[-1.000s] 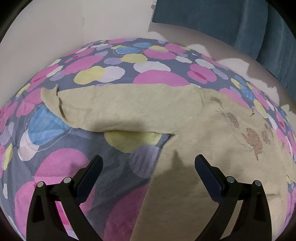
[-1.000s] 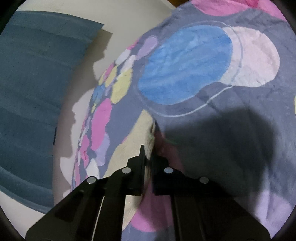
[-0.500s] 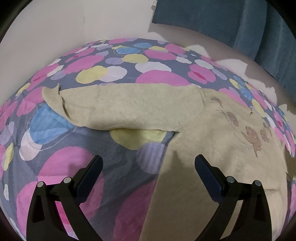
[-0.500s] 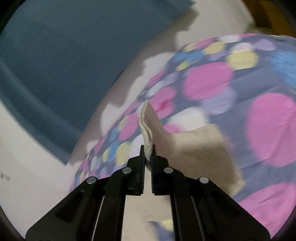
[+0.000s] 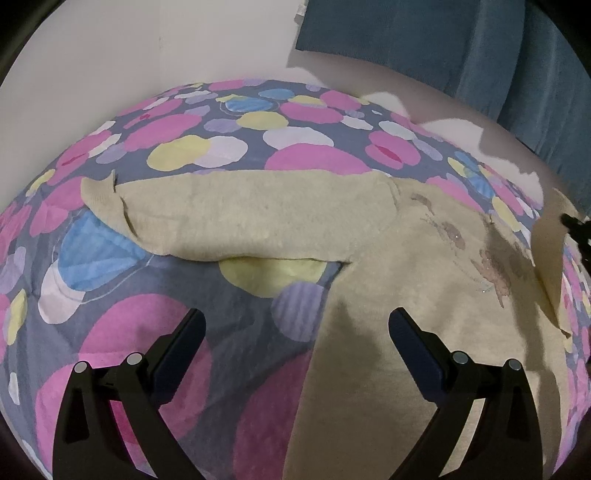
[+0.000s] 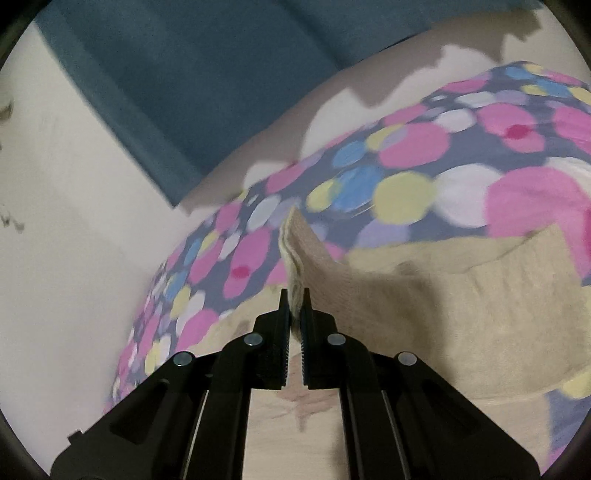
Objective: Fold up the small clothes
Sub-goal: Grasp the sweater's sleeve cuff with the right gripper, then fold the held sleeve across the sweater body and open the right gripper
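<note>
A small beige sweater (image 5: 406,280) with a brown print on its chest lies face up on the dotted bedspread (image 5: 155,350). Its one sleeve (image 5: 251,218) stretches out flat to the left. My left gripper (image 5: 295,325) hovers open over the sweater's lower edge, holding nothing. My right gripper (image 6: 294,299) is shut on the ribbed cuff of the other sleeve (image 6: 295,258), which hangs lifted above the sweater's body (image 6: 461,306). In the left wrist view that raised sleeve (image 5: 550,251) stands up at the far right, with the right gripper's tip (image 5: 578,227) at the frame edge.
The bedspread (image 6: 406,155) covers a bed against a pale wall (image 5: 147,55). A dark blue curtain (image 5: 424,33) hangs behind the bed's far right; the curtain (image 6: 203,74) fills the upper part of the right wrist view.
My right gripper has swung a long way and risen, carrying the pinched sleeve cuff up off the bedspread and over the sweater. The left gripper has stayed still and open.
</note>
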A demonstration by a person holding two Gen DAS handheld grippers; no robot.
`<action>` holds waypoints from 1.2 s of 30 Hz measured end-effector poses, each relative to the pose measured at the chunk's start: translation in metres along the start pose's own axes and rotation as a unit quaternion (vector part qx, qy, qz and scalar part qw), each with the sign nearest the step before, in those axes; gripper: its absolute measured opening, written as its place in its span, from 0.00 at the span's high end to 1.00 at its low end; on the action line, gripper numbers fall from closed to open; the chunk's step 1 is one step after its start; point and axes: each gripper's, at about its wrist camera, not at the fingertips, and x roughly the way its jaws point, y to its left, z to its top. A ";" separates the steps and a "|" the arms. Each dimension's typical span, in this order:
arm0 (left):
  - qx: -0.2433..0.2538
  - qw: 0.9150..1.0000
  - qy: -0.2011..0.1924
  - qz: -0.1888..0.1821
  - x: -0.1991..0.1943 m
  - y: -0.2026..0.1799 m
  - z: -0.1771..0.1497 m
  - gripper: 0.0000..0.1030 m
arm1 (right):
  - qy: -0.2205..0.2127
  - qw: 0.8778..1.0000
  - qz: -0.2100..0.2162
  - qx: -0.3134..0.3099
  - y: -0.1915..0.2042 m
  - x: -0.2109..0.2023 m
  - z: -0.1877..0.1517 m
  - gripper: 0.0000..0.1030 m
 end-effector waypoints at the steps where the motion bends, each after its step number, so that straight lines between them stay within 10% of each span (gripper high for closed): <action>1: -0.001 1.000 0.000 0.000 0.000 0.001 0.000 0.04 | 0.007 1.000 0.004 -0.004 0.010 0.008 -0.006 0.96; 23: -0.011 1.000 0.011 -0.002 0.004 0.006 0.000 0.04 | 0.155 0.981 -0.004 -0.117 0.098 0.119 -0.105 0.95; 36: -0.009 1.000 0.016 -0.004 0.006 0.002 -0.003 0.04 | 0.225 0.963 0.057 -0.140 0.112 0.129 -0.137 0.55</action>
